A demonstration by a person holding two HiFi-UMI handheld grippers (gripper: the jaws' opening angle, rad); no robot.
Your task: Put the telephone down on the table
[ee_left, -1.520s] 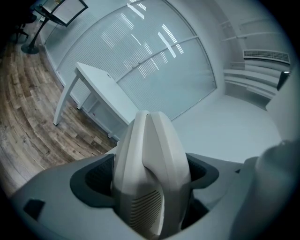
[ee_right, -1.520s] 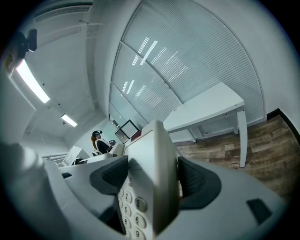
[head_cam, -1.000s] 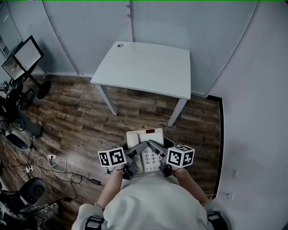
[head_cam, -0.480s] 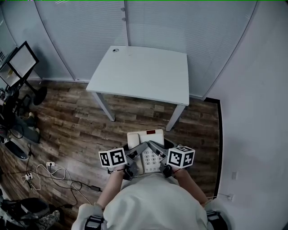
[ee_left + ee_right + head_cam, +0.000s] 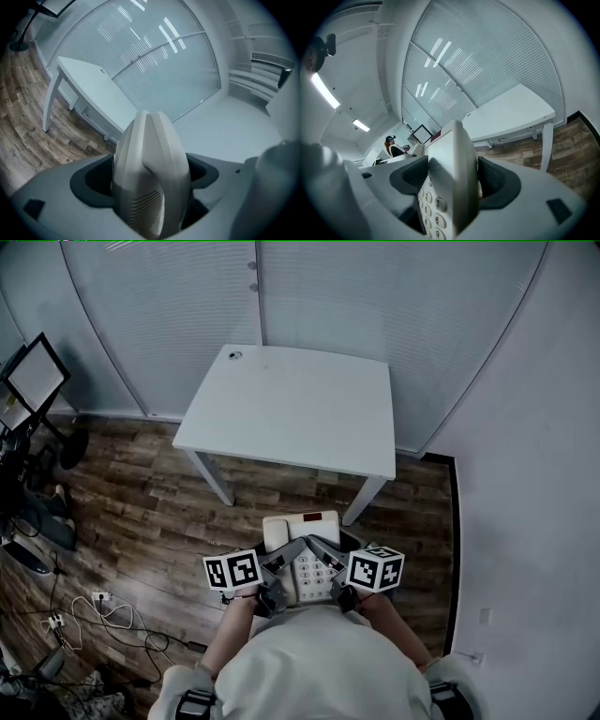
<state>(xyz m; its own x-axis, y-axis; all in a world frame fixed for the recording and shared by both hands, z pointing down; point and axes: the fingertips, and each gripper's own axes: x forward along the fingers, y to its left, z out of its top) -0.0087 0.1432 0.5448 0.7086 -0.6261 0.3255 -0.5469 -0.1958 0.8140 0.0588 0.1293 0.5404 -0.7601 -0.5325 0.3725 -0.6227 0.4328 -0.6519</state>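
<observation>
The table (image 5: pixel 291 409) looms larger and sits lower in the head view, its near edge closer to the telephone (image 5: pixel 302 559) than a second ago; the monitor (image 5: pixel 33 379) slides toward the left border; the floor cables (image 5: pixel 108 613) drift down toward the bottom; the round black thing that lay at the lower left has passed out of frame.

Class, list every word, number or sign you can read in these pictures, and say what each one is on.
"2": telephone key, right gripper view.
"3": key beside it.
"5": key below "2".
"6": key below "3".
"9": key below "6".
Too small to read: the keypad and red window in the head view.
Marker cubes: black-and-white patterns only, no letters.
</observation>
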